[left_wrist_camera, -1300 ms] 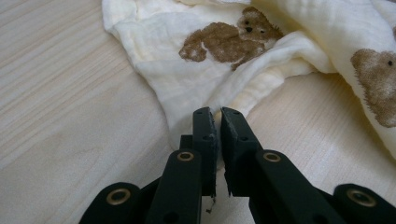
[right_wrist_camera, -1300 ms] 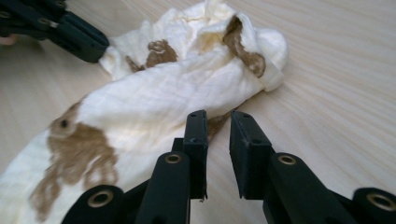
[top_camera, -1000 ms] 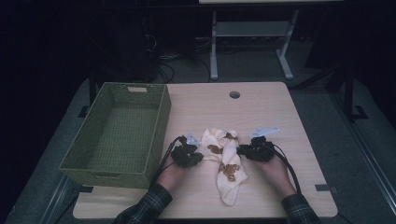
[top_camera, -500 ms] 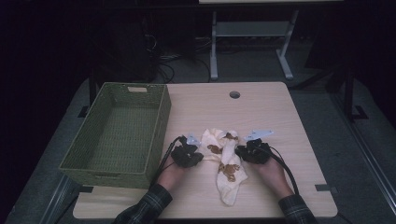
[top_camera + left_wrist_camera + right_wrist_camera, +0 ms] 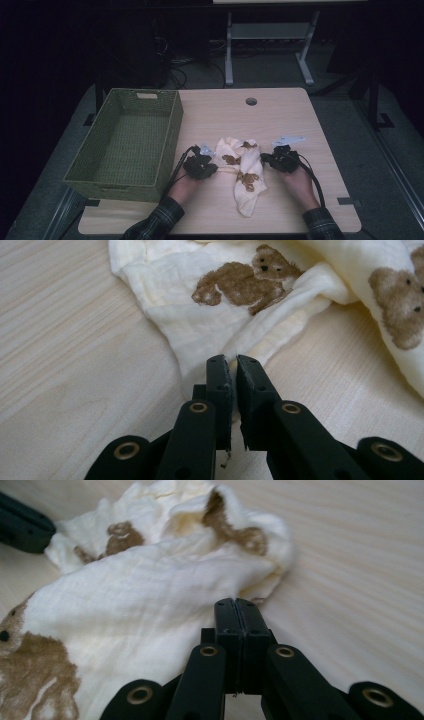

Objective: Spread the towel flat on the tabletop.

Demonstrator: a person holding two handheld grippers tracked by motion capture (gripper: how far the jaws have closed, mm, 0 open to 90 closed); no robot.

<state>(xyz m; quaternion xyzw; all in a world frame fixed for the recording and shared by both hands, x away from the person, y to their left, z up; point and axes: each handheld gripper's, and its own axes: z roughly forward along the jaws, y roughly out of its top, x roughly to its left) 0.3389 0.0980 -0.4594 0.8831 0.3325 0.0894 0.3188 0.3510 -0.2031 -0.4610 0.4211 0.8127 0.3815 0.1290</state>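
We have the crumpled bear-print cloth (image 5: 243, 175) lying on the surface (image 5: 280, 120), beside the green basket (image 5: 127, 145), which holds nothing. Our left hand-held gripper (image 5: 232, 371) is clamped on the cloth's edge; our right hand-held gripper (image 5: 236, 611) has just been closing and now pinches the opposite edge. Both edges are gripped; lifting, folding or spreading, we judge, remains.

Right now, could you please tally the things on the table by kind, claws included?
Green woven basket: 1
Cream cloth with brown teddy bear print: 1
Black claws, left claw and right claw, both at the cloth's edges: 2
Total: 4
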